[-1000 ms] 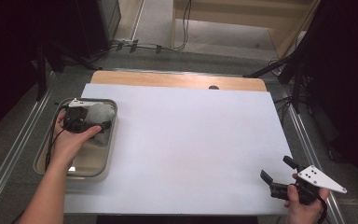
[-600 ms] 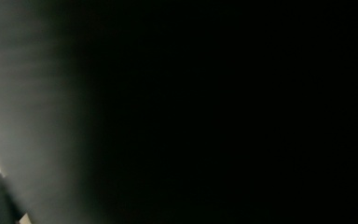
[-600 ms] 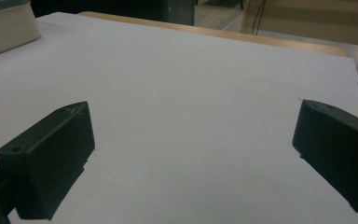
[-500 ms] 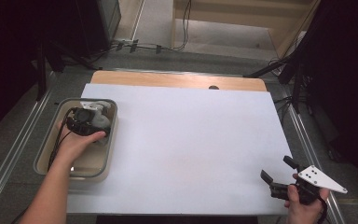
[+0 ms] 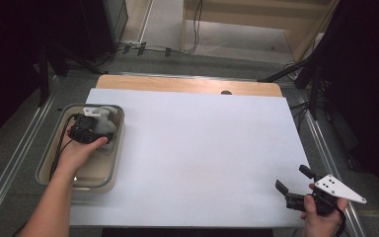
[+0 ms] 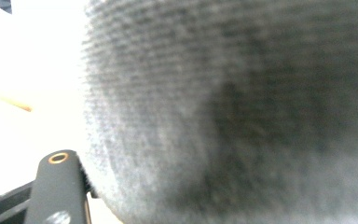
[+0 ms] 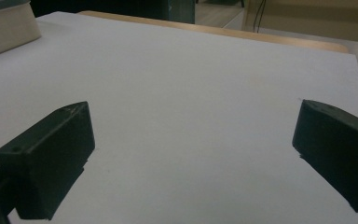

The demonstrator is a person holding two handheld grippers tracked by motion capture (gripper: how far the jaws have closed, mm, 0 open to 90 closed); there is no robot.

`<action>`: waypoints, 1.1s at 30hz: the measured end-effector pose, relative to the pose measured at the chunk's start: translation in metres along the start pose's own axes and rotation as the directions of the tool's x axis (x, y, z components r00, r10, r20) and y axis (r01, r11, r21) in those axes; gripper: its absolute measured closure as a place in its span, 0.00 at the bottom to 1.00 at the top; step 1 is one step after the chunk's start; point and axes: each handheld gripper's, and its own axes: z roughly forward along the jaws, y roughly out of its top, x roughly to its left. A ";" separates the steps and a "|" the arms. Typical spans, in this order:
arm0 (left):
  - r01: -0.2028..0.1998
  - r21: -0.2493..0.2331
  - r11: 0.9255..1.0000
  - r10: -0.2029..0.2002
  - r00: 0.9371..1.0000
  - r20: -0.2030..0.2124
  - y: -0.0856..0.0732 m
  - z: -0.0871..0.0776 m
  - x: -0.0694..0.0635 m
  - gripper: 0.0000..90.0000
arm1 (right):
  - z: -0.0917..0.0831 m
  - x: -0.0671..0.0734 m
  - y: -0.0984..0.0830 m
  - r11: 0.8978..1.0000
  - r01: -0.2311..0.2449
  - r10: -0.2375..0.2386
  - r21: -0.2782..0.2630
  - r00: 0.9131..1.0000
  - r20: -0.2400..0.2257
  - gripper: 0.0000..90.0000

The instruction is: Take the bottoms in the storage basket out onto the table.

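Jaws of the left gripper (image 5: 97, 121) have just been closing around a grey knitted cloth (image 6: 242, 107) in the far end of the bin (image 5: 47, 163) at left; whether they pinch it I cannot tell. A shallow bite could let it slip. The right gripper (image 5: 296, 183) rests spread wide, near right.

Place: looking like a lab recording rig.
Signs: white sheet (image 5: 202, 148) covering a wooden table (image 5: 187, 84) at centre; black curtains (image 5: 365, 74) hanging at both sides; cables (image 5: 143, 48) trailing across the upper floor.
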 end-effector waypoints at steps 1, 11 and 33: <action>0.007 -0.007 1.000 -0.007 1.000 0.011 0.000 -0.002 0.000 0.30 | 0.000 0.000 0.000 1.000 0.002 -0.002 0.001 1.000 0.001 0.00; 0.048 -0.127 0.991 -0.044 0.998 0.034 0.003 -0.023 0.002 0.31 | 0.000 -0.002 0.000 1.000 -0.003 0.003 -0.004 1.000 -0.001 0.00; 0.112 -0.404 0.908 -0.096 0.994 0.060 0.004 -0.079 0.002 0.31 | 0.001 -0.003 -0.001 1.000 -0.006 0.006 -0.006 1.000 -0.003 0.00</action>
